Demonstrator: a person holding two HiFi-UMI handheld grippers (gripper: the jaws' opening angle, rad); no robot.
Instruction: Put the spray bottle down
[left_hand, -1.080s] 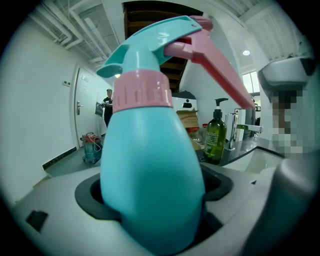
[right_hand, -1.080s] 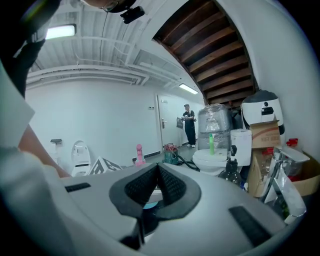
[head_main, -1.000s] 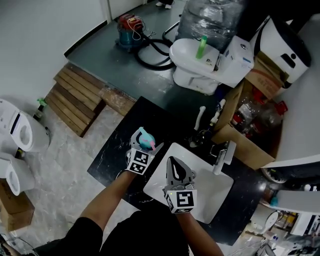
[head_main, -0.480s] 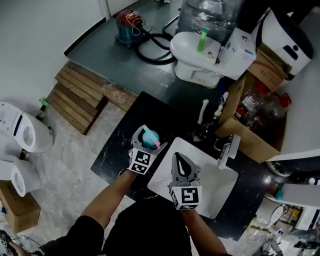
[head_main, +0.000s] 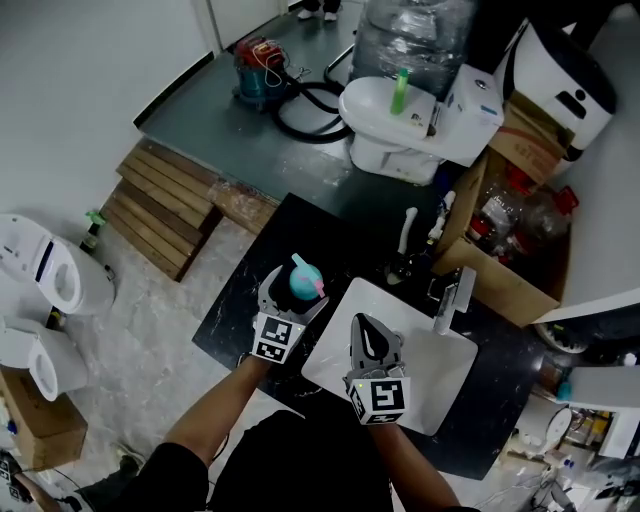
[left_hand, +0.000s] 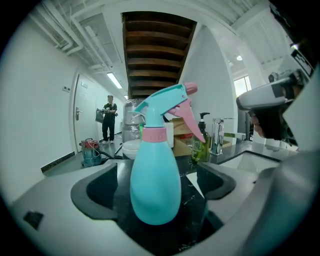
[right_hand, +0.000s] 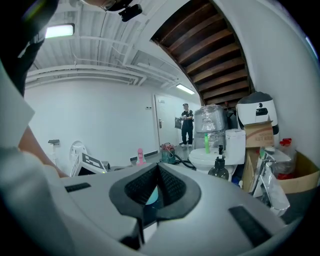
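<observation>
A teal spray bottle (left_hand: 155, 180) with a pink trigger stands upright on the black counter (head_main: 235, 300), left of the white sink (head_main: 445, 385). My left gripper (left_hand: 155, 192) is open around the bottle's base. Its dark pads (left_hand: 95, 195) stand clear of the bottle on both sides, and its jaws have just been opening. In the head view the bottle (head_main: 303, 280) sits just ahead of the left gripper (head_main: 291, 297). My right gripper (head_main: 366, 328) hovers over the sink with its jaws together, shut (right_hand: 156, 192) on nothing.
A chrome faucet (head_main: 450, 295) and a dark soap bottle (head_main: 404, 268) stand at the sink's far side. Beyond the counter are a white toilet (head_main: 400, 120), a cardboard box (head_main: 500, 235), a wooden pallet (head_main: 160, 200) and a vacuum cleaner (head_main: 260, 60). A person (left_hand: 108, 117) stands far back.
My left gripper has drawn back from the spray bottle and its jaws have widened. The bottle stays standing on the counter. The right gripper has kept still.
</observation>
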